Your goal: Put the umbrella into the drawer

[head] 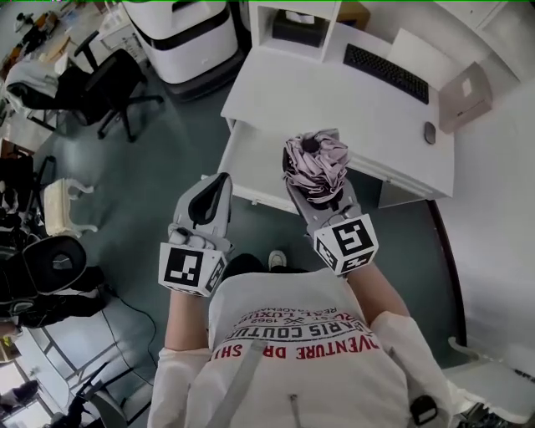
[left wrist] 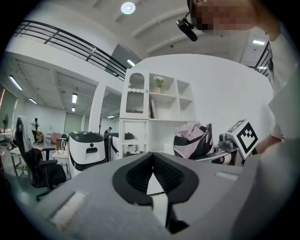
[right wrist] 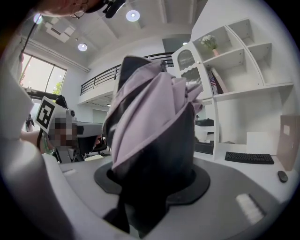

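A: So, where do we have the umbrella [head: 313, 163]?

B: Folded up, mauve and black, and clamped in the jaws of our right gripper [head: 324, 202]. The right gripper view shows both jaws pressed against its bunched cloth, with the folds rising out past them.

A: And is it in the drawer [head: 251, 163]?

B: No. From the head view we see it held up in the air, its top showing against the front right corner of the pulled-out white drawer and the edge of the table [head: 334, 100]. How high above them it hangs we cannot tell.

A: What about our left gripper [head: 219, 185]?

B: Its jaws are together at the tips with nothing between them — it sits just to the left of the right one, over the grey-green floor [head: 167, 159] and apart from the drawer.

A: What do we see on the table?

B: A black keyboard [head: 386, 73], a dark mouse [head: 430, 132] and a brownish box [head: 466, 96] toward its right end. A white shelf unit [head: 292, 25] stands at its back.

A: And around us?

B: A black office chair [head: 113, 79] off to the left — and a white-and-black machine [head: 188, 33] near it.
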Action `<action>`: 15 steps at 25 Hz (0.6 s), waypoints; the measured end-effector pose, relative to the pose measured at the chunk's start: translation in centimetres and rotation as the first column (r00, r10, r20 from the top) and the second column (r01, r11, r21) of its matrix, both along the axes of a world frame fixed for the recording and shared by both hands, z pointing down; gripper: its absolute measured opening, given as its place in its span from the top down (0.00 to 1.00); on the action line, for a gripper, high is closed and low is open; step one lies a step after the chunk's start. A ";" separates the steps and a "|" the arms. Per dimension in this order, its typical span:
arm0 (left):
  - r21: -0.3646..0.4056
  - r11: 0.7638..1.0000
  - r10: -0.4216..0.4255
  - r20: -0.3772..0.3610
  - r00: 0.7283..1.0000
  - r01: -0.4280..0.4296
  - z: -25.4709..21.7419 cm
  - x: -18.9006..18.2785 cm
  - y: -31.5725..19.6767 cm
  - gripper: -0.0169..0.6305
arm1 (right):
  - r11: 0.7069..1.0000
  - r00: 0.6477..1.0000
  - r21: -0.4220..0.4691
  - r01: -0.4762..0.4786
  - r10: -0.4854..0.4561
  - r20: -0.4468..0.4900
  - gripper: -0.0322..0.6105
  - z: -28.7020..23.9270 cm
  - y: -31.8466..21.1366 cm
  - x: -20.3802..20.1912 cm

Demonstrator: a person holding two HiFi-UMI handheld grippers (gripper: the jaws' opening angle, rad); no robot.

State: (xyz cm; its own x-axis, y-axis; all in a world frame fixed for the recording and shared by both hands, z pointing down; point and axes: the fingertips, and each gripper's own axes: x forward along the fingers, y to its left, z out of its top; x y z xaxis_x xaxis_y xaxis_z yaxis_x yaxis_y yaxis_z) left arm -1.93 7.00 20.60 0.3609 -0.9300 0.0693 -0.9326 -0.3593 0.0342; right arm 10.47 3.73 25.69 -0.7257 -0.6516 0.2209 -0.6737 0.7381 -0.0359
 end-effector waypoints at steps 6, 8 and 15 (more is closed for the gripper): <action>-0.056 0.996 0.066 -0.002 0.998 -0.066 2.9 -1.6 -6.1 0.96 | 0.997 0.999 -0.059 -0.046 0.044 -0.029 0.63 3.1 -4.9 -1.6; -0.059 0.994 0.087 -0.005 0.996 -0.087 3.4 -2.1 -8.1 0.96 | 0.994 0.997 -0.084 -0.065 0.062 -0.047 0.63 4.3 -6.3 -2.2; -0.090 0.964 0.248 -0.031 0.968 -0.250 7.0 -3.7 -13.8 0.96 | 0.975 0.988 -0.187 -0.116 0.093 -0.127 0.63 9.7 -9.5 -4.9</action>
State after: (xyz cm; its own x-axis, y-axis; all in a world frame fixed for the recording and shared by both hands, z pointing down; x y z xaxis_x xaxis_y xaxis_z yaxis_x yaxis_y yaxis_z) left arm -5.61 -6.84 27.60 0.5822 -0.8007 0.1411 -0.8130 -0.5744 0.0951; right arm 5.60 -5.73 35.36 -0.6173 -0.6592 0.4294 -0.7550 0.6499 -0.0877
